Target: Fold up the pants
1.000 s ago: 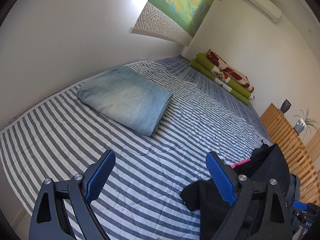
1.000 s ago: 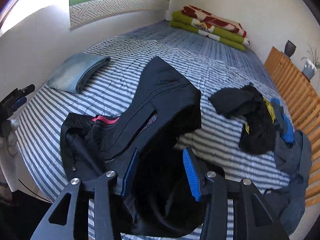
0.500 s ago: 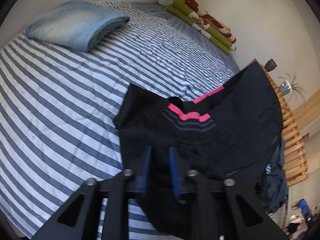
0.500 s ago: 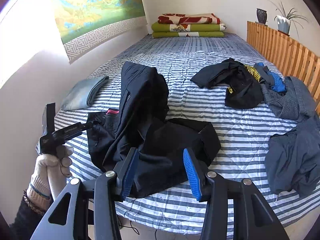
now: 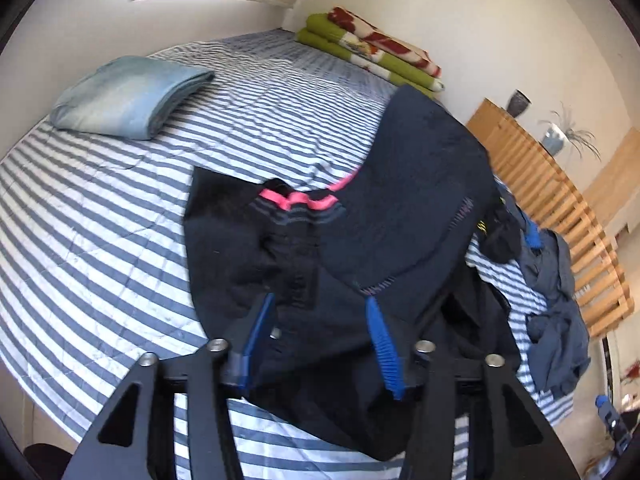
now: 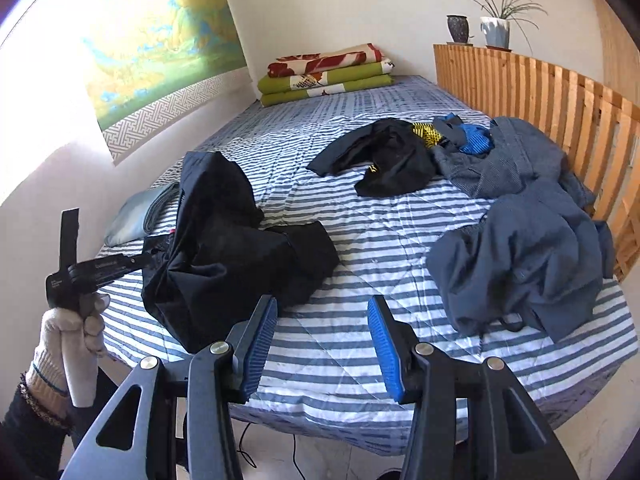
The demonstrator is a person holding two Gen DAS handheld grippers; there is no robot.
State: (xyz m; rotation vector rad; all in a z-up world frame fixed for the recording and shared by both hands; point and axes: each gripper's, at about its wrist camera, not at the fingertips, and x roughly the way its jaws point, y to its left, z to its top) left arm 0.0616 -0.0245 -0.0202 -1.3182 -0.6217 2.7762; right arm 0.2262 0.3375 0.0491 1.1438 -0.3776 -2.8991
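One pair of black pants (image 5: 320, 264) lies crumpled at the near edge of the striped bed (image 5: 100, 240): soft, light, floppy. Left gripper (image 5: 320, 320) fingers are opening over the fabric, gripping nothing; right gripper (image 6: 322, 330) opens, empty. The pink-trimmed waistband (image 5: 298, 200) looks the best hold.

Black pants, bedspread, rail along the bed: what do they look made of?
Black pants: matte, thin synthetic-looking fabric, possibly sportswear, with a pink elastic band; it slumps in soft folds. Bedspread: quilted woven cloth, likely cotton, with visible diagonal stitch lines. Rail: pale wood slats, light sheen.
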